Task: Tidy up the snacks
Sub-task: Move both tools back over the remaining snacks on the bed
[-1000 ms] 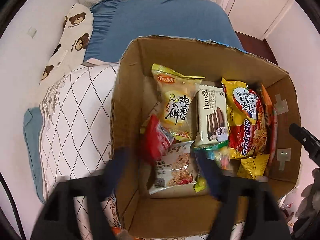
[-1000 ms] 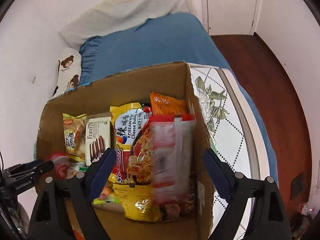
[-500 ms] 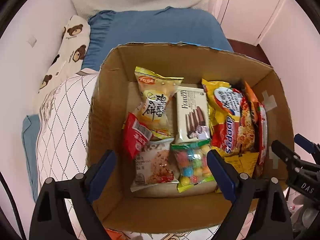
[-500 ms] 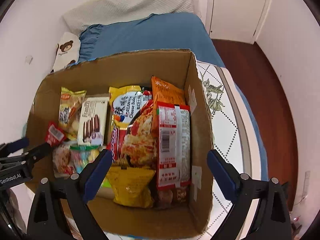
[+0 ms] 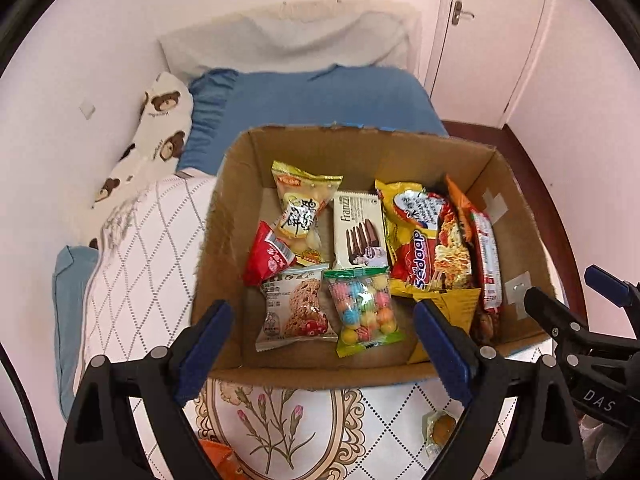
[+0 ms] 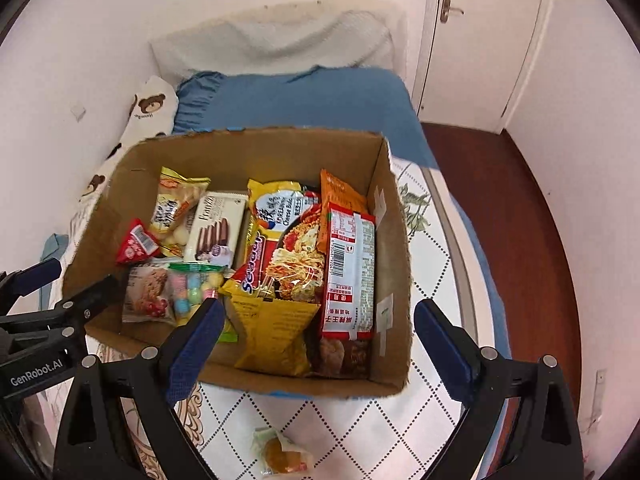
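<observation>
- The left gripper point(image 5: 322, 340) hovers above the near wall of the box point(image 5: 320, 372), fingers spread wide, nothing between them.
- The right gripper point(image 6: 318, 340) hangs over the box's near right part, fingers likewise spread and empty.
- The box sits on a quilt point(image 6: 320, 420) just ahead of both grippers, open at the top.
- Directly ahead of the left gripper lie a candy bag point(image 5: 364, 310) and, just to its left, a cookie pack point(image 5: 296, 308), touching each other.
- Beyond them: a red packet point(image 5: 269, 256), a yellow cake bag point(image 5: 304, 212) and a wafer pack point(image 5: 359, 232).
- Ahead of the right gripper, noodle packs point(image 6: 288, 248) stand packed together; a red pack point(image 6: 348, 276) leans at the right wall, a yellow bag point(image 6: 276, 332) in front.
- One small snack point(image 6: 280, 454) lies on the quilt outside the box, below and between the right gripper's fingers.
- A bear pillow point(image 5: 160, 128) lies far left, a blue sheet point(image 5: 316, 96) beyond the box.
</observation>
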The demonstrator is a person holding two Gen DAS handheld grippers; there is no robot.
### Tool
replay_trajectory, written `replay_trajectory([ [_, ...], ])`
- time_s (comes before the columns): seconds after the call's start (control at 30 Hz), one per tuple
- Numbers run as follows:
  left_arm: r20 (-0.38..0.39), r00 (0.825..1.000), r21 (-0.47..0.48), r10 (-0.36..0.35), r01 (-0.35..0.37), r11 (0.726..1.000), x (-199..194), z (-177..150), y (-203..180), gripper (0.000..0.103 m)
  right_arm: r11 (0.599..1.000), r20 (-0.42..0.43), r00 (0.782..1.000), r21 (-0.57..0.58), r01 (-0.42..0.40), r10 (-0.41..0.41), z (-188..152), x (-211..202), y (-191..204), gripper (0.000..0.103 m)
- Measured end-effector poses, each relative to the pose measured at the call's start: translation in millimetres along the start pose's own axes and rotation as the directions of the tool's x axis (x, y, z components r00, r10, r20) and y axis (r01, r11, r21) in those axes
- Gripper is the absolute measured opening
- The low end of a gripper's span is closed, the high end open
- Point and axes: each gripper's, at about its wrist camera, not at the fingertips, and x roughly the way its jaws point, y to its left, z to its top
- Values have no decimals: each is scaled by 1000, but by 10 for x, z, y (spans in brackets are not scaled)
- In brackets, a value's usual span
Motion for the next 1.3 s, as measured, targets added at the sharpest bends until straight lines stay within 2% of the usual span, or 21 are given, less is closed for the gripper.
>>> replay_trajectory([
  [0.27,94,995,-16,-32,33,999,-508,-177,-1,93,1000,95,995,-5,-11,12,-170,-540,-3,98],
  [0.53,190,980,-6,-51,53,999,-1033,-383,-49,93,999,193,981,3,-34,33,-386,-1117,-10,98],
  [0.7,229,972,5,-54,54,999,-1229,-533,-73,93,999,232,972,17,-44,39,-524,-1392,-58,98],
  [0.8,226,973,6,-41,41,999,-1240,-663,-78,93,998,235,971,30,-56,47,-596,-1469,-100,98],
  [0.87,195,980,9,-41,40,999,-1153,-809,-83,93,996,214,975,49,-78,65,-705,-1461,-141,98],
  [0.93,117,992,14,-45,43,999,-931,-1011,-95,93,995,165,984,54,-80,70,-861,-1354,-150,98],
  [1.0,25,998,19,-51,51,999,-616,-1268,-113,93,995,84,994,68,-74,68,-1096,-1114,-176,98],
  [1.07,-103,993,32,-48,52,998,-159,-1570,-129,93,994,-39,997,90,-63,67,-1406,-747,-217,98],
  [1.13,-236,972,64,-7,23,998,330,-1878,-154,93,995,-149,988,91,-29,42,-1693,-389,-253,98],
  [1.2,-340,940,68,0,24,997,692,-2118,-164,93,995,-262,964,96,-11,36,-1989,-6,-300,98],
  [1.3,-414,910,71,16,14,997,1031,-2350,-162,93,993,-371,928,114,15,28,-2354,423,-404,98],
])
